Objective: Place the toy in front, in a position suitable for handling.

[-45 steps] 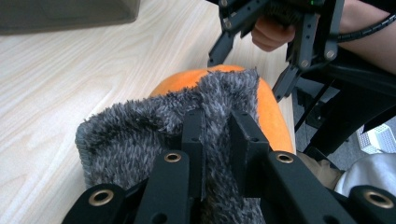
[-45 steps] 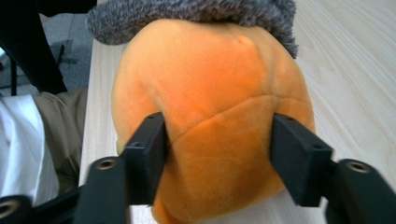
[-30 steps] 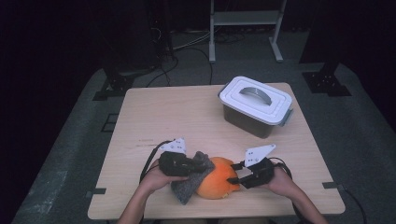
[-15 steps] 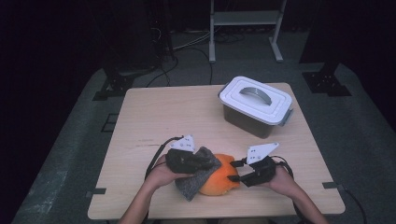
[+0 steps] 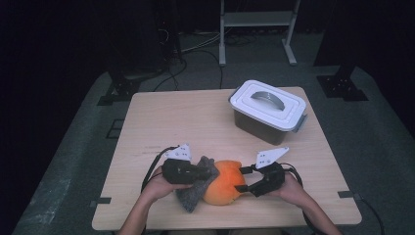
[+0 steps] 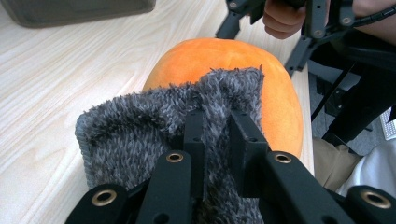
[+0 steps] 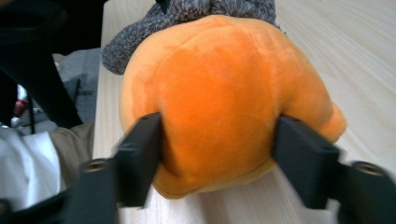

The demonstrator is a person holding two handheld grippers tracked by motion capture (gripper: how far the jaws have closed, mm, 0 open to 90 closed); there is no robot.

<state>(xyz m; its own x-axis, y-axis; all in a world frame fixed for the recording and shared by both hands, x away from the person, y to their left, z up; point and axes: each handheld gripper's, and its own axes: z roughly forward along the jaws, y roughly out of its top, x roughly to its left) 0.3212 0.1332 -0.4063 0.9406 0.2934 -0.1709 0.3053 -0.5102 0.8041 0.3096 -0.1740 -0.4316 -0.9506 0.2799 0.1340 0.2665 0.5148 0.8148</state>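
The orange plush toy (image 5: 224, 182) lies near the front edge of the counter (image 5: 195, 122), between the person's two hands. A grey fuzzy cloth (image 5: 195, 188) is draped against its left side and partly over its top. A lidded white bin (image 5: 268, 110) stands well apart at the far right.

Left gripper (image 5: 188, 171): its jaws are clamped together on a pinched fold of the grey cloth, as the left gripper view confirms, with pile bulging on both sides of the jaws (image 6: 217, 140).

Right gripper (image 5: 244, 180): its jaws have just been opening, and they now stand on either side of the toy. In the right gripper view both jaws lie against the plush and the fabric dents slightly at the contact, so the toy reads as lightly held.

Handling judgement: the toy appears soft, light and easily squashed. A grip across its rounded body should hold, but the smooth nap and the bulging shape could let it squeeze out of a loose hold. A lower grip near the flat base seam looks steadier. The cloth is limp and catches well when bunched.

Not verifiable: the toy's underside, any face or features, and how far the cloth runs beneath it. The right gripper view is blurred at the jaws, so contact pressure is uncertain.
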